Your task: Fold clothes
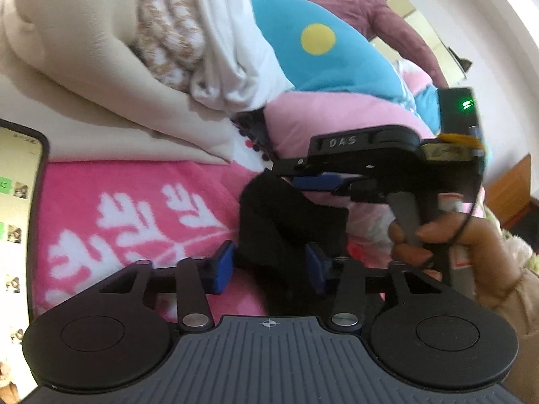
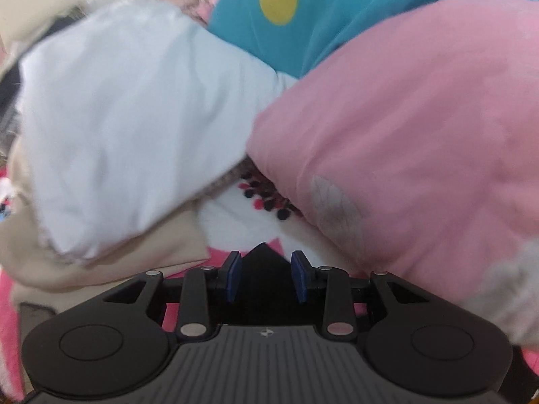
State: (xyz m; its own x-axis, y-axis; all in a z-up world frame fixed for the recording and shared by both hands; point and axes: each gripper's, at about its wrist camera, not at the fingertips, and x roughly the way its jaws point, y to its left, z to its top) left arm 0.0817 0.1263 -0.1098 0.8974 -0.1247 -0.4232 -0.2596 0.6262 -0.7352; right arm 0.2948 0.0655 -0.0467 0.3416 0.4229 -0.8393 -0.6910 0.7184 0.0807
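Bed (image 1: 111, 208) w/ pink-and-white leaf-print blanket carries everything. Big pink quilt (image 2: 421, 118) w/ teal patch and yellow dot bulks at back right; cream bedding (image 1: 74, 67) is heaped at back left, a white cloth (image 2: 128, 128) draped over it. A person in a mauve jacket (image 1: 363, 10) sits far back, facing away. Phone (image 1: 20, 235), screen lit, is at left edge of left wrist view.

Black garment (image 1: 283, 222), the piece being folded, hangs in front of the quilt, above the blanket, stretched between both tools. Right gripper (image 1: 320, 181), seen side-on from left wrist cam and held by the right hand (image 1: 448, 242), is clamped on the garment's upper edge. In its own view the right gripper (image 2: 266, 276) shows black cloth filling the gap between blue pads. Left gripper (image 1: 269, 271) has pads parted w/ the black cloth running down between them; cannot tell if it's pinching or just around it.
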